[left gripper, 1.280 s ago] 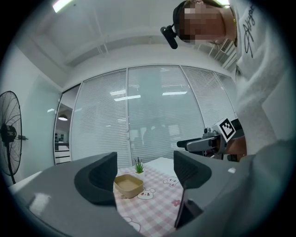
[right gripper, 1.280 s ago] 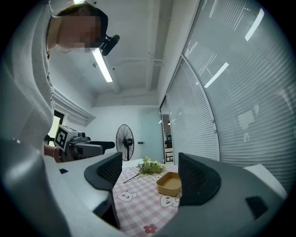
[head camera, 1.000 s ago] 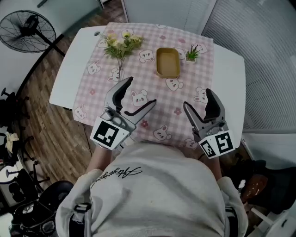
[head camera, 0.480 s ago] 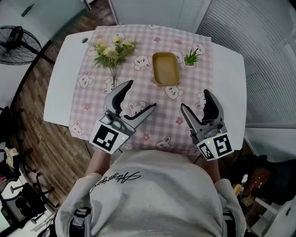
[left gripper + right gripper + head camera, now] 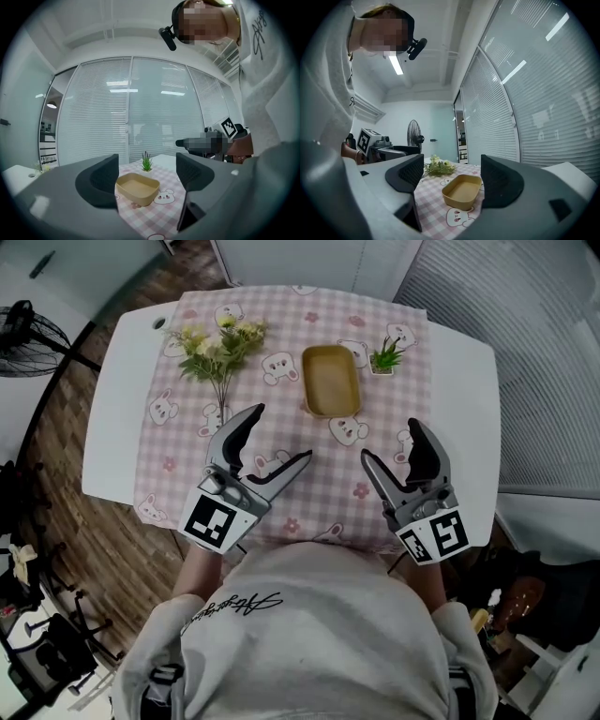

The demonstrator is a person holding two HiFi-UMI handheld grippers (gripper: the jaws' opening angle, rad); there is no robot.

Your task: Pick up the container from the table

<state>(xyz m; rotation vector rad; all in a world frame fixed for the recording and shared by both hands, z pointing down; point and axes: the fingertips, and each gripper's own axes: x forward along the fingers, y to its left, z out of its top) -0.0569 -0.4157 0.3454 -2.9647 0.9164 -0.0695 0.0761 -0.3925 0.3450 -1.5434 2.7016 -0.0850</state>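
While both tools hung over the near edge of the worktop (image 5: 117, 399), the head view showed the left hand-held gripper (image 5: 281, 434) and the right hand-held gripper (image 5: 390, 440) side by side, each with its jaws spread wide and nothing between them. The container (image 5: 331, 381), a shallow tan tub, sat empty on the pink checked cloth (image 5: 281, 512) toward the far side, well apart from both. A bunch of flowers (image 5: 217, 341) lay to its left and a small potted plant (image 5: 386, 354) stood just beside its right far corner.

From the left gripper view, the jaws stood apart and the tub (image 5: 137, 188) appeared in the gap between them but farther off on the cloth, untouched, with the plant behind it.

From the right gripper view, the jaws were likewise apart and bare, the tub (image 5: 462, 191) ahead and slightly left, the flowers beyond it.

The pickup looked not yet begun. The likely trouble was in the reach: a jaw landing on the rim instead of straddling a wall could tip or shove the light tub along the cloth. Coming in from the right could also knock the plant over, since it stood so close.
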